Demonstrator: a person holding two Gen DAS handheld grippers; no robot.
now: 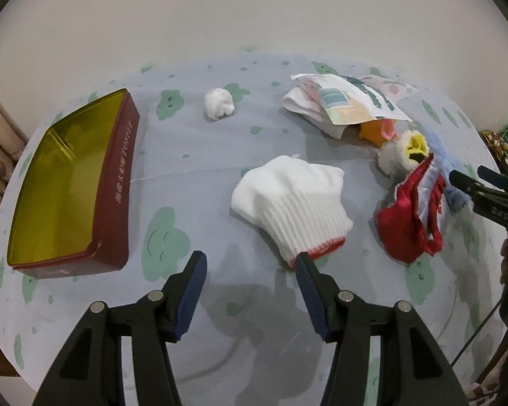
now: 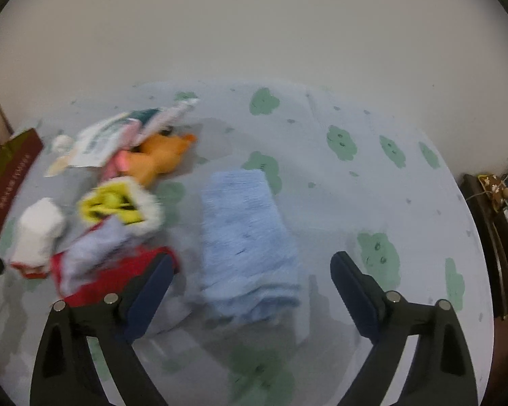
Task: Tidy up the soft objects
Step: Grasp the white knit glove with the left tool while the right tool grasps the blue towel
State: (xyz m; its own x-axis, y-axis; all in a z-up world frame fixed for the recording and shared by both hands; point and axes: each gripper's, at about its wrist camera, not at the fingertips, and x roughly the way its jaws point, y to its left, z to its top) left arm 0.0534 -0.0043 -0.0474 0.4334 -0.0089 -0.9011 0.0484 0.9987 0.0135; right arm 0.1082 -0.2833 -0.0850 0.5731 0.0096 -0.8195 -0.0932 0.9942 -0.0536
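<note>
My left gripper is open and empty, just in front of a white knit glove with a red cuff edge. An open red tin with a gold inside lies at the left. A white cotton ball sits behind. My right gripper is open and empty over a folded light blue towel. To its left lie a red cloth, a yellow and white fluffy toy and an orange plush. The right gripper also shows at the right edge of the left wrist view.
Packets and a white cloth are piled at the back of the round table, which has a blue cloth with green clouds. A dark shelf with clutter stands to the right. A plain wall is behind.
</note>
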